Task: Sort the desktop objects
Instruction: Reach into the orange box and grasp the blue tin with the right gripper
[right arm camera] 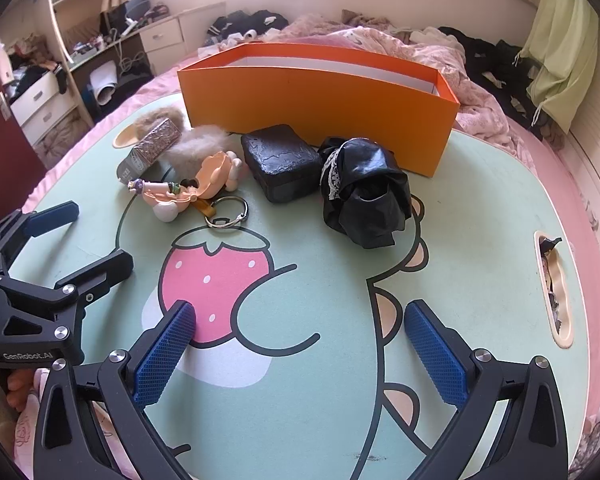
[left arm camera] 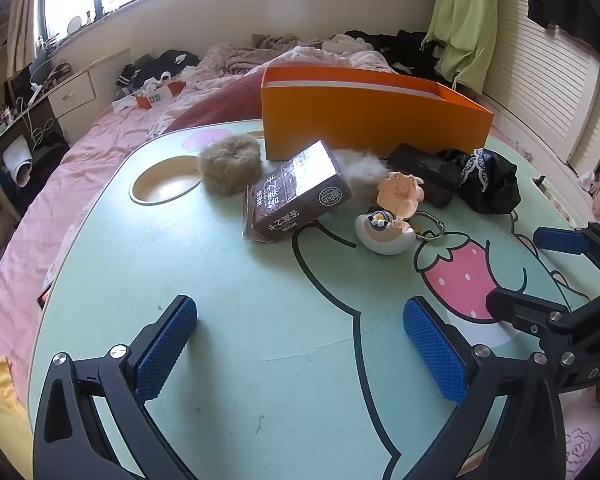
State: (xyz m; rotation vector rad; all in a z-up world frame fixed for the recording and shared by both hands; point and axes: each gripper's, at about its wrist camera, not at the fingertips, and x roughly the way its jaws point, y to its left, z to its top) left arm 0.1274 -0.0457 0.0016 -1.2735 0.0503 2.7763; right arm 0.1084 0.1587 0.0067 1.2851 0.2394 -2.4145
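On the green cartoon lap table [left arm camera: 220, 280] [right arm camera: 480, 240] an orange box [left arm camera: 372, 120] [right arm camera: 312, 100] stands open at the back. In front of it lie a brown carton [left arm camera: 296, 196] [right arm camera: 148, 152], a furry scrunchie [left arm camera: 230, 164], a pink figure keychain [left arm camera: 400, 192] [right arm camera: 208, 176] with a metal ring [right arm camera: 226, 212], a black case [left arm camera: 424, 172] [right arm camera: 284, 160] and a black lace-trimmed cloth [left arm camera: 488, 184] [right arm camera: 368, 196]. My left gripper [left arm camera: 300, 344] [right arm camera: 84, 240] hovers open over bare table, short of the carton. To its right, my right gripper [right arm camera: 300, 352] [left arm camera: 536, 272] stands open and holds nothing, near the strawberry print.
The table has a round cup recess [left arm camera: 164, 184] at its left and a slot [right arm camera: 556, 292] at its right edge. It stands on a pink bed [left arm camera: 80, 168] with heaped bedding and clothes behind the box. Drawers and shelves line the far left wall.
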